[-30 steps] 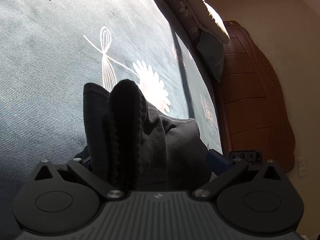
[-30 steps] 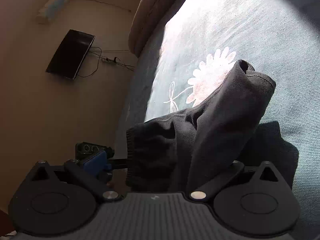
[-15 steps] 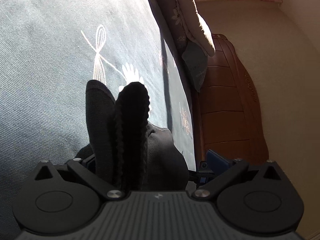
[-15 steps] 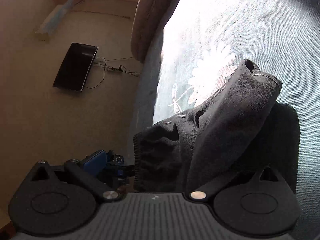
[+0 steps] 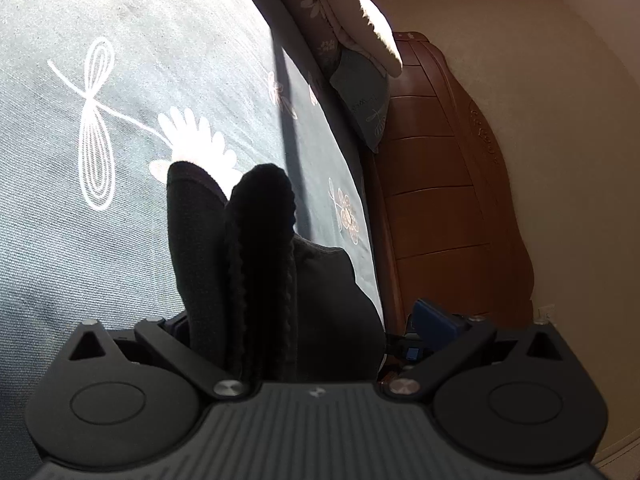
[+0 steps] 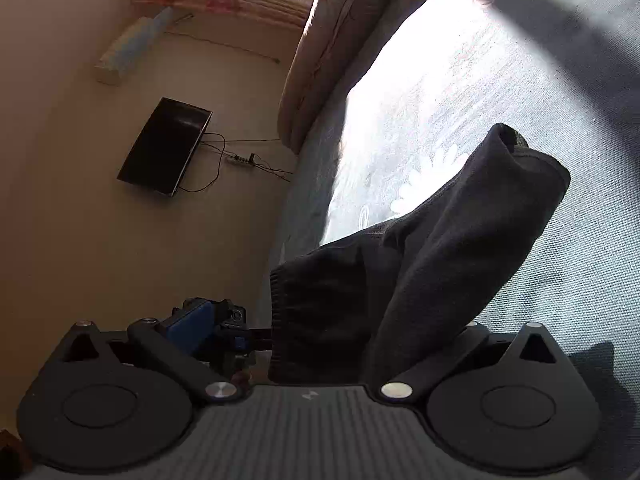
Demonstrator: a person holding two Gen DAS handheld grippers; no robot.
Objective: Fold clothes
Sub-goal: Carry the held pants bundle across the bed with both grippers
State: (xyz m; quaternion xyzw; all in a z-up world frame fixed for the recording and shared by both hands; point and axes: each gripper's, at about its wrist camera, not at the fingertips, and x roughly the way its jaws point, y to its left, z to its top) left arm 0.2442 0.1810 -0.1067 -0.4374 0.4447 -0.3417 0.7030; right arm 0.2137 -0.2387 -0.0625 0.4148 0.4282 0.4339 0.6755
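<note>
A black garment (image 5: pixel 260 240) with a ribbed elastic edge hangs bunched in front of my left gripper (image 5: pixel 312 312), which is shut on it; the cloth hides the fingers. In the right wrist view the same black garment (image 6: pixel 460 240) drapes up and to the right from my right gripper (image 6: pixel 316 344), also shut on it with its fingers covered. Its ribbed hem (image 6: pixel 280 312) hangs at the left. Each view shows the other gripper's blue part (image 5: pixel 434 320) (image 6: pixel 192 320) close beside the cloth. Under the garment lies the blue-grey flowered bedsheet (image 5: pixel 120 160) (image 6: pixel 480 80).
A wooden headboard (image 5: pixel 440 200) stands along the bed's edge, with a dark pillow (image 5: pixel 364 96) and a rolled quilt (image 5: pixel 344 8) against it. In the right wrist view, a black screen (image 6: pixel 166 146), cables with a power strip (image 6: pixel 240 158) and the quilt (image 6: pixel 320 60).
Both grippers keep hold of the garment and have risen from the bed; its shadow on the sheet has drawn away. The right view has swung and shows more of the wall and window.
</note>
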